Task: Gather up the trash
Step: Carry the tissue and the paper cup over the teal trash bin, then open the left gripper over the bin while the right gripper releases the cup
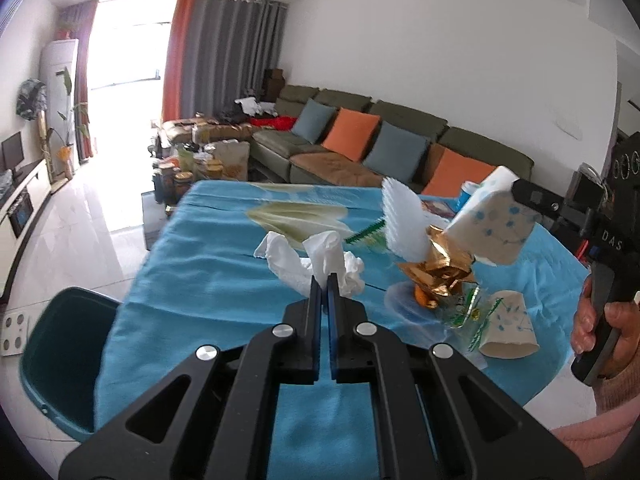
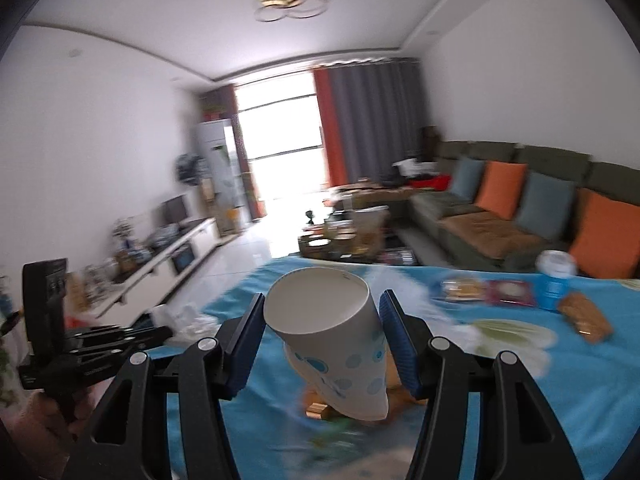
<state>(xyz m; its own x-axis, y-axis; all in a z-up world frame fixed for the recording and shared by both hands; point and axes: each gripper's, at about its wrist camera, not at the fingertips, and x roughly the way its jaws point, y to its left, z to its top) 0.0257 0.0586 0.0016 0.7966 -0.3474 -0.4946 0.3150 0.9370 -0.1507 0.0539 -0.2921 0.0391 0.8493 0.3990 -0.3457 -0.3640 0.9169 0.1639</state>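
My left gripper (image 1: 324, 280) is shut on a crumpled white tissue (image 1: 296, 258), which it holds just above the blue tablecloth (image 1: 208, 280). My right gripper (image 2: 323, 307) is shut on a white paper cup with blue dots (image 2: 332, 340). That cup (image 1: 492, 228) is tilted and hangs in the air above the trash pile. Under it lie a gold foil wrapper (image 1: 436, 276), a clear wrapper with green print (image 1: 472, 312) and a second paper cup (image 1: 508, 330) on its side. In the right wrist view the left gripper (image 2: 160, 334) shows at the left edge.
A teal chair (image 1: 60, 360) stands at the table's left corner. A white ruffled plastic piece (image 1: 400, 220) sticks up behind the foil. At the table's far side are a blue container (image 2: 554, 280) and a snack packet (image 2: 586, 318). A sofa (image 1: 352, 152) lies beyond.
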